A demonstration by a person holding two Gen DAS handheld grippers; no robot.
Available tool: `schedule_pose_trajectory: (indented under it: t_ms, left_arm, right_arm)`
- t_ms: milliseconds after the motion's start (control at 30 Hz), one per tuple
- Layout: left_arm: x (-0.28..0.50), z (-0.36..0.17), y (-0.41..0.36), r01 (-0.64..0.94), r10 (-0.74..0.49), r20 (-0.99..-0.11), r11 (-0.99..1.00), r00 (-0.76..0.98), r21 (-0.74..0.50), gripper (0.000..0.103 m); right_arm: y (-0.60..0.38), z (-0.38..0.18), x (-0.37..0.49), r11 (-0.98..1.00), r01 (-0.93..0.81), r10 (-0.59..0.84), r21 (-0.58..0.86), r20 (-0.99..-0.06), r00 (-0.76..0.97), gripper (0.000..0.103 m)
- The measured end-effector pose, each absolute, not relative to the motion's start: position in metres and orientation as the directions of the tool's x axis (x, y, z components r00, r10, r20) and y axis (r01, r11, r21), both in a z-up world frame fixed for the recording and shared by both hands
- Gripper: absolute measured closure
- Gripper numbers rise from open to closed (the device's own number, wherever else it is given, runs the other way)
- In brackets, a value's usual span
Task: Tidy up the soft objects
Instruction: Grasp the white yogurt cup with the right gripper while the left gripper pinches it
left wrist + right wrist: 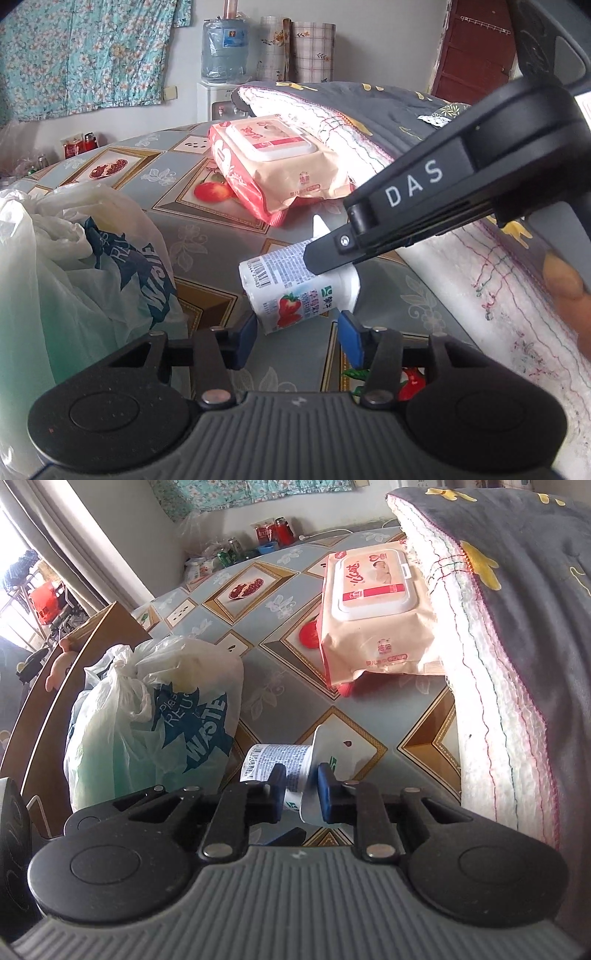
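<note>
Step in hand, by your positions: securing the yogurt cup [295, 284] lying on its side on the patterned counter [207, 236], between the plastic bag [92, 258] and the folded blanket [461, 266]. Your right gripper [301, 792] is nearly shut, pads pinching the cup at its rim and peeled foil lid. Your left gripper [297, 330] stands about half open, blue pads either side of the cup's base, not pressing. The wet-wipes pack [277, 162] sits farther back against the blanket. Next move likely calls for a gentle lift; the thin cup may crush or spill.
</note>
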State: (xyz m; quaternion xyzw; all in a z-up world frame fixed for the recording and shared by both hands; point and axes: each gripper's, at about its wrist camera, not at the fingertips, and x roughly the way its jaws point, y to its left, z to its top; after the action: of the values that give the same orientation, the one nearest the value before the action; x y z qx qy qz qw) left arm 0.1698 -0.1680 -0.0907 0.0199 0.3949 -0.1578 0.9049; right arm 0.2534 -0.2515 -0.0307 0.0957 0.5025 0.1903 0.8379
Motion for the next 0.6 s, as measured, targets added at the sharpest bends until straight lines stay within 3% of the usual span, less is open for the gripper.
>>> schedule_pose_trajectory:
  t_ms: [233,433,600]
  left_arm:
    - [0.16,-0.093,-0.172,0.321,-0.291,-0.743,0.941,0.602,-0.109,0.054]
    - [0.141,-0.099,-0.174,0.365,-0.38,-0.747,0.91,0.546,-0.196,0.058]
    - [0.123,-0.094,-0.179,0.408,-0.384,-0.735,0.899,0.559,-0.159,0.055]
  right_arm:
    - [-0.24,-0.019,0.24,0.913,-0.276,0.397,0.301,-0.813,0.425,0.086]
    - [-0.219,-0.008,0.225,0.896,-0.357,0.403,0.265,-0.823,0.4,0.086]
    - [-0.206,-0.011,0.216,0.871,-0.379,0.446,0.312,-0.827,0.344,0.086]
